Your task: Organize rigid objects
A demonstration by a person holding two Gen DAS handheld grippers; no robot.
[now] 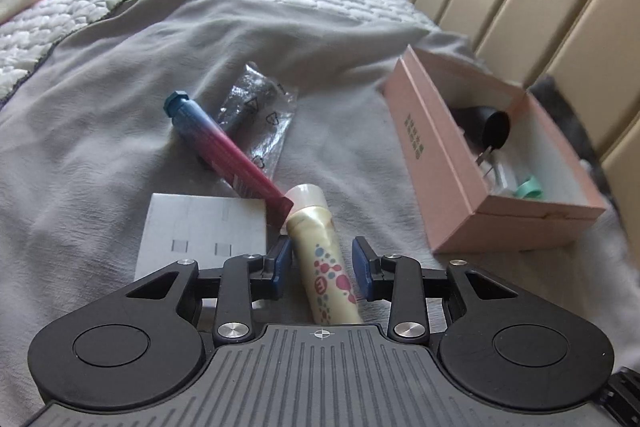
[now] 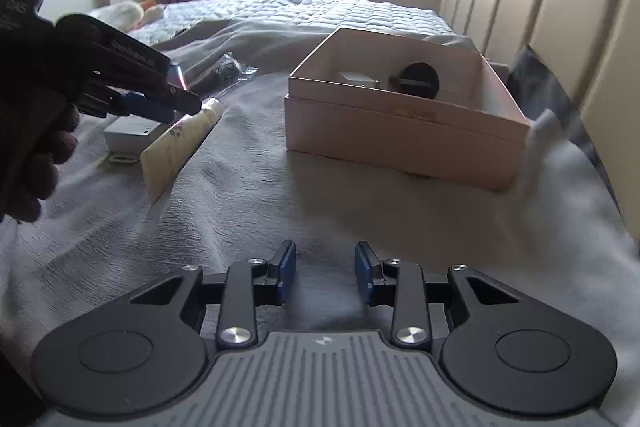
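Fingers [image 1: 280, 267] of left gripper [image 1: 322, 267] straddle cream tube [image 1: 320, 247], right gripper [image 2: 325, 269] empty.

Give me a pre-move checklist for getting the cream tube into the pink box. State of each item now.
1. Cream tube sits between the left gripper pads: ok.
2. Pads pressing on the tube: not ok; a gap shows on the right-hand side, so no grip yet.
3. Tube free to lift: not ok; the end of the red and blue tube rests against its cap.
4. Pink box open on top: ok.
5. Room in the box: ok, probably; a black round thing and a few small items lie inside, with bare floor showing.
6. Right gripper out of the way: ok; open, empty, over bare blanket.
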